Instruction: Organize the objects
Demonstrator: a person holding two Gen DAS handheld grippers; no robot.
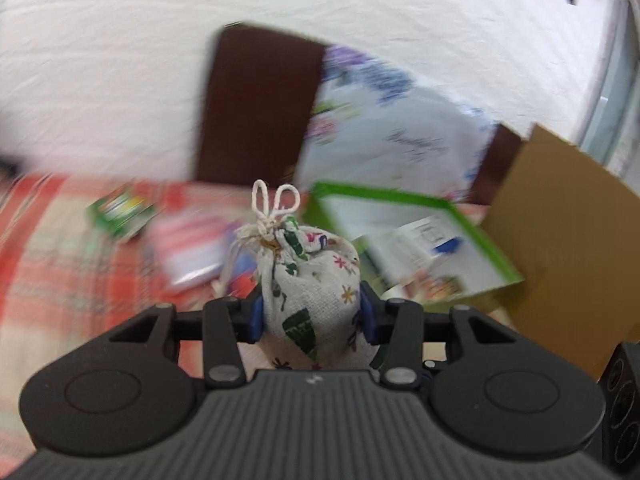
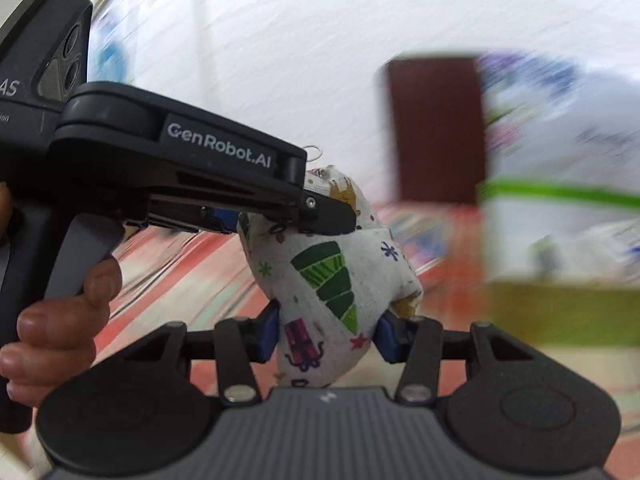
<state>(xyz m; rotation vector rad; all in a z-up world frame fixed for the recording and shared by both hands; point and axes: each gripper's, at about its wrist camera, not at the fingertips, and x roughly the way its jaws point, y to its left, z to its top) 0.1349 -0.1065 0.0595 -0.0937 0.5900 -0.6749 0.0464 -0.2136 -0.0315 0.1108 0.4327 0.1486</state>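
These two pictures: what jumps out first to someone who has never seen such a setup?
A little printed cloth pouch with a white drawstring bow sits pinched between the blue fingers of the left gripper, in the centre foreground. In the right wrist view the right gripper clamps it lower down. Behind lie a green-rimmed box and a red plaid cloth.

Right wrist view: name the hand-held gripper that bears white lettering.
The left hand-held gripper, seen side-on at upper left. The right hand-held gripper, at the bottom edge, bears only a small white mark.
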